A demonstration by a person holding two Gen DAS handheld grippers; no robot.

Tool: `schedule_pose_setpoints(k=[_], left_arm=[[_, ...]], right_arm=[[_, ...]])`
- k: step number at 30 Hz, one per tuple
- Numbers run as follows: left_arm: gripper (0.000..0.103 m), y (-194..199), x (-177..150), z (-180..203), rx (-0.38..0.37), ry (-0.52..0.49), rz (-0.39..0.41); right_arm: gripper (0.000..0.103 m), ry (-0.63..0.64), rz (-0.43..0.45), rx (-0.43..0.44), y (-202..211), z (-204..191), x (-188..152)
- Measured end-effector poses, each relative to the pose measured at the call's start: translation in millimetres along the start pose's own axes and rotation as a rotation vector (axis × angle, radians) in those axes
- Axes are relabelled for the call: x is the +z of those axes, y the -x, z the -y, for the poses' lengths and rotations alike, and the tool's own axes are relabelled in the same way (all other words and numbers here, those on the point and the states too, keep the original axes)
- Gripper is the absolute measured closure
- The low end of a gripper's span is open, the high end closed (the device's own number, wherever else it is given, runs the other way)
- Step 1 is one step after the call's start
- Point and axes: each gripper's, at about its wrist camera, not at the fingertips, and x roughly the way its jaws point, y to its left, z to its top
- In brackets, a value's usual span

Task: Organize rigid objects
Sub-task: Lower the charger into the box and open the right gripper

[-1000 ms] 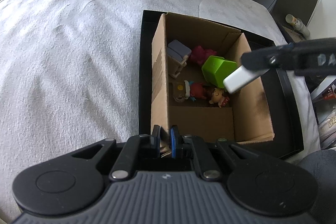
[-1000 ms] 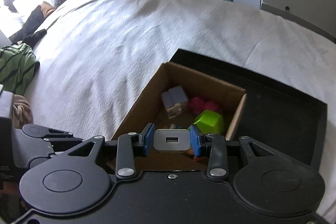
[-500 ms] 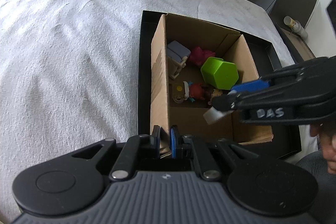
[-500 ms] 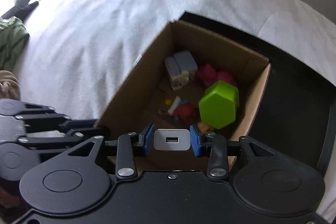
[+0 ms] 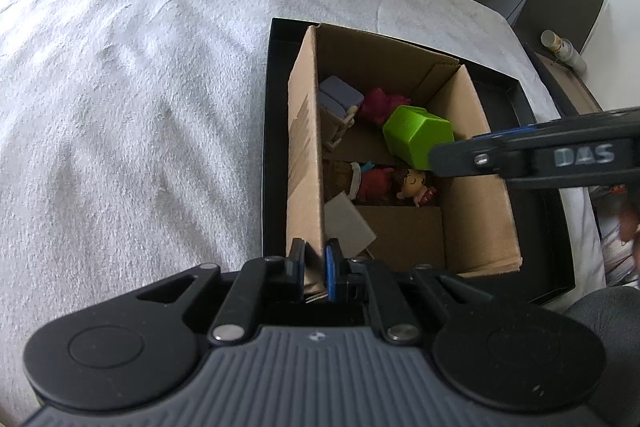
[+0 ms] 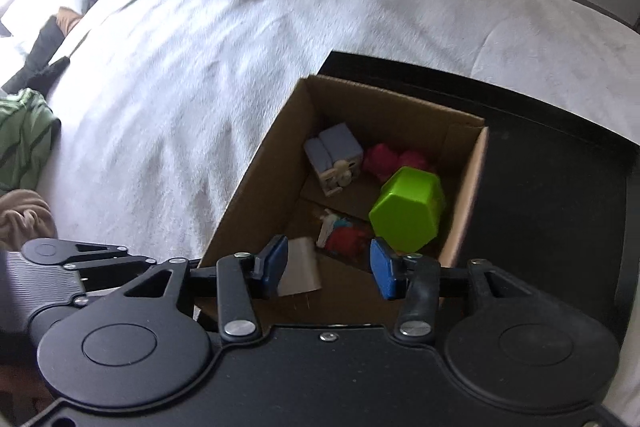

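Grey fleece bedding (image 5: pixel 140 87) is spread under a shallow black tray (image 5: pixel 267 147), in which an open brown cardboard box (image 5: pixel 472 195) is set. Its near left wall is clamped by the closed left gripper (image 5: pixel 316 267). Above the box, the right gripper (image 6: pixel 327 265) is seen with jaws just opened and nothing between them. A lime-green hexagonal cup (image 6: pixel 408 209), small toy figures (image 5: pixel 376 183) and a flat grey-white charger block (image 5: pixel 348 225) are lodged inside, the block against the near left corner.

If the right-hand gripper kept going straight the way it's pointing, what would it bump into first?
Probably the red toy figure on the floor of the cardboard box. The right gripper is open above it, jaws having just opened, with nothing between them. Depth is hard to judge.
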Motion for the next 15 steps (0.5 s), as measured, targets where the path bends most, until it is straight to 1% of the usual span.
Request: schedule_pose_setpoints(k=[7,9,15], left_arm=[[0.094,6.1,0.1,2.1,0.003,0.005,0.011],[0.094,9.6,-0.2,3.6,0.006,0.006,0.020],[0.094,21.5,-1.1,10.5,0.026,-0.003,0.055]], right_arm=[[0.052,-0.070,0.067,0.018,27.0,17.0,-12.3],[0.048,-0.089,0.089,0.017,33.2,21.9,-16.7],[0.044,-0.139,0.131,0.022,45.5,34.8,-30.7]])
